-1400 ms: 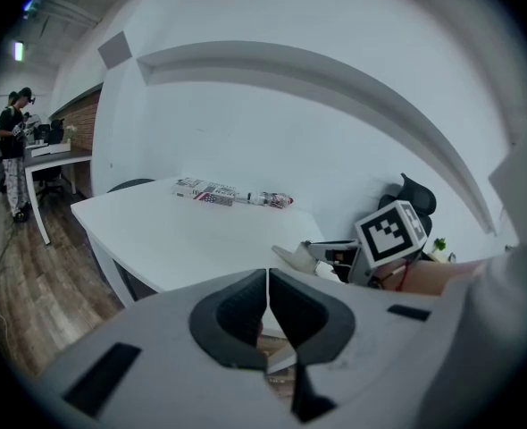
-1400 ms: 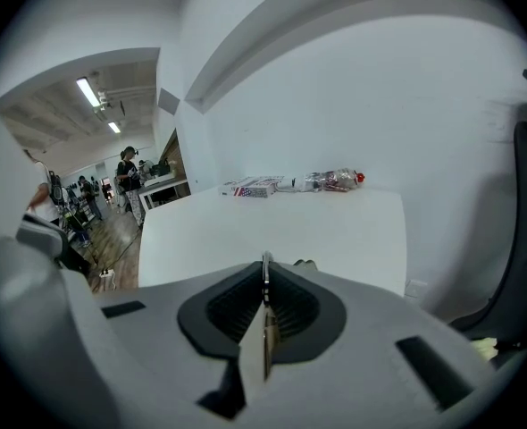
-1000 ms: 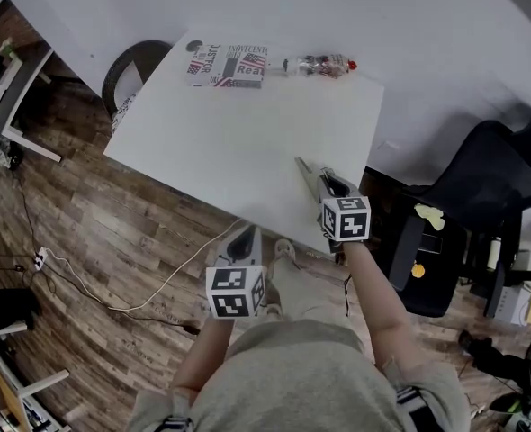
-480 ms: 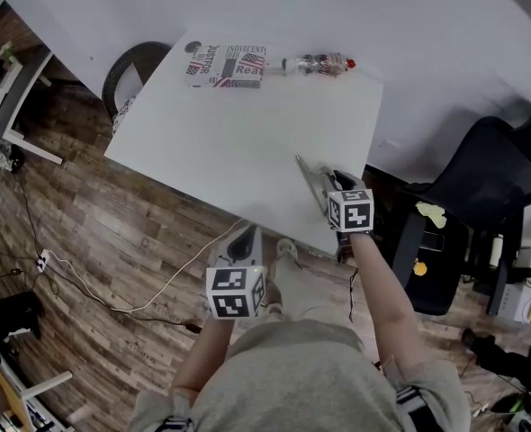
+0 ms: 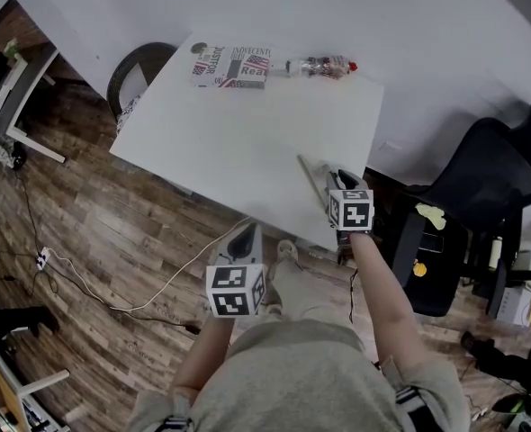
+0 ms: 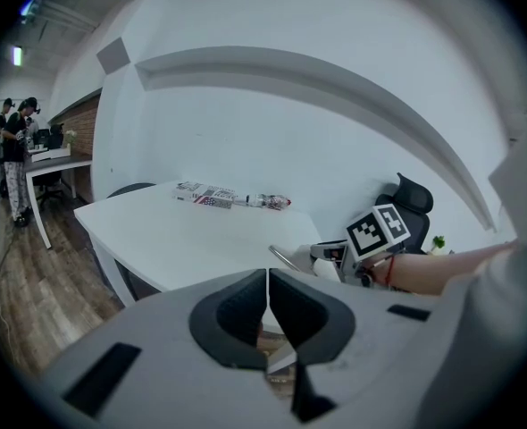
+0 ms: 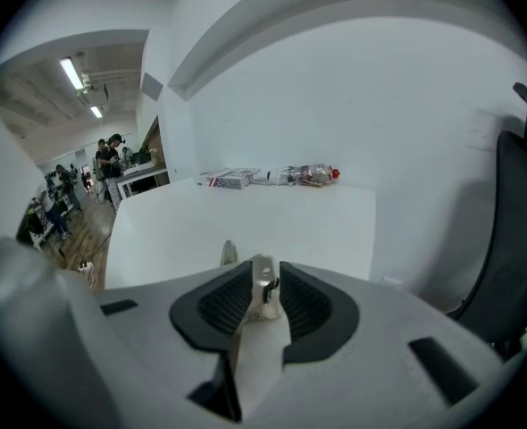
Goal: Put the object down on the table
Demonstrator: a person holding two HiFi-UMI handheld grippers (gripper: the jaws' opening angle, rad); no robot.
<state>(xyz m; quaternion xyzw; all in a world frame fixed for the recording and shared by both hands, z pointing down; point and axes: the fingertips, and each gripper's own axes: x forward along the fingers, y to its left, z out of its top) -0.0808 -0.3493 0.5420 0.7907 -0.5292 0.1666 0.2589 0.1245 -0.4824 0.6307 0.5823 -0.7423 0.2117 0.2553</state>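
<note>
1. Metal tool (image 5: 311, 176), long and thin, is pinched between the jaws of the right gripper (image 7: 265, 282), its narrow tip pointing far-left over the near right corner of the white table (image 5: 238, 142).
2. Over the last second that gripper has slid a little to the right along the table's edge and then all but stopped. The tool's tip has hardly shifted.
3. My reading: the carry is over and the tool sits low at the tabletop, ready for release. I cannot tell whether it touches the surface yet.
4. The left gripper (image 6: 267, 311) has its jaws pressed together on nothing. It hangs near the person's body, over the floor and short of the table.
5. The tabletop is bare where the tool would land. A printed box (image 5: 232, 65) and a bottle (image 5: 319, 65) lie well apart from it along the far edge.
6. Around the table are a wood floor (image 5: 112, 232) with a white cable (image 5: 171, 277), and a black office chair (image 5: 481, 196) at the right. People (image 7: 110, 159) stand at desks far off.
</note>
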